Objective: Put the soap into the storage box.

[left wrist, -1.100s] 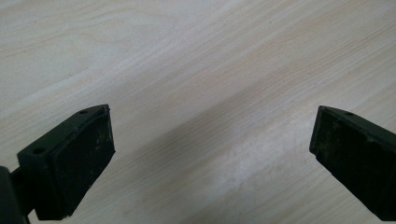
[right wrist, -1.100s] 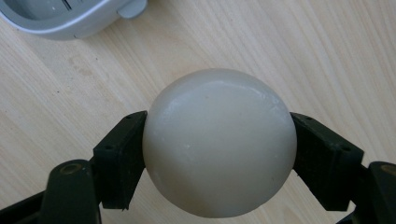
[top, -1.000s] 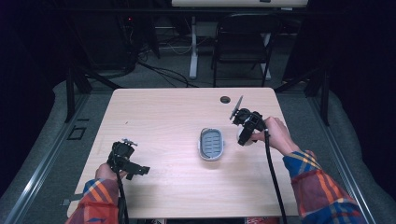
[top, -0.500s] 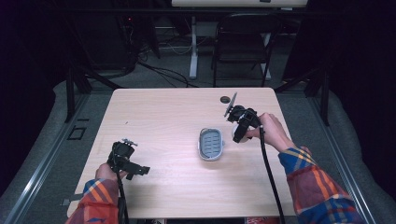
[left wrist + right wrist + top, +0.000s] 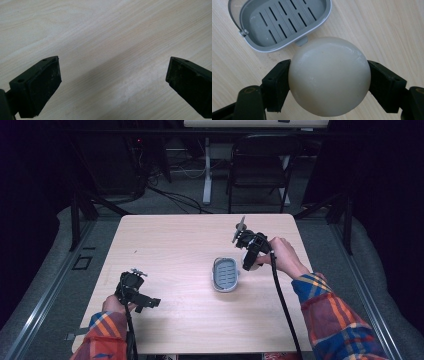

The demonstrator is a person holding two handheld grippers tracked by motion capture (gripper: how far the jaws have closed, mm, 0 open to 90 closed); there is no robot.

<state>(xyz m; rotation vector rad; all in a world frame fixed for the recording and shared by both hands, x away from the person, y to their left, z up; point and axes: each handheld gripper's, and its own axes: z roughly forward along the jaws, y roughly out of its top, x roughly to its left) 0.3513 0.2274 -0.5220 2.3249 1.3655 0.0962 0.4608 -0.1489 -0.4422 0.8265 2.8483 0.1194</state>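
Note:
A round off-white soap bar [image 5: 329, 65] sits clamped between the black jaws of my right gripper [image 5: 329, 82], which is shut on it. In the high view the right gripper [image 5: 250, 256] hovers just right of a grey slotted soap dish [image 5: 226, 273], with the soap [image 5: 256, 265] showing pale below it. The dish [image 5: 284, 20] is empty and lies on the table just beyond the soap, its clear lid hinged back. My left gripper [image 5: 146, 302] rests low at the front left of the table. Its jaws [image 5: 112, 85] stand wide open over bare wood.
The light wooden table [image 5: 175, 245] has free surface all around the dish. A dark folding chair [image 5: 260, 165] and cables stand on the floor beyond the far edge. Black cables trail from both grippers toward the front edge.
My right gripper has carried the soap leftward and slightly up, closer to the dish. The left gripper has stayed where it was.

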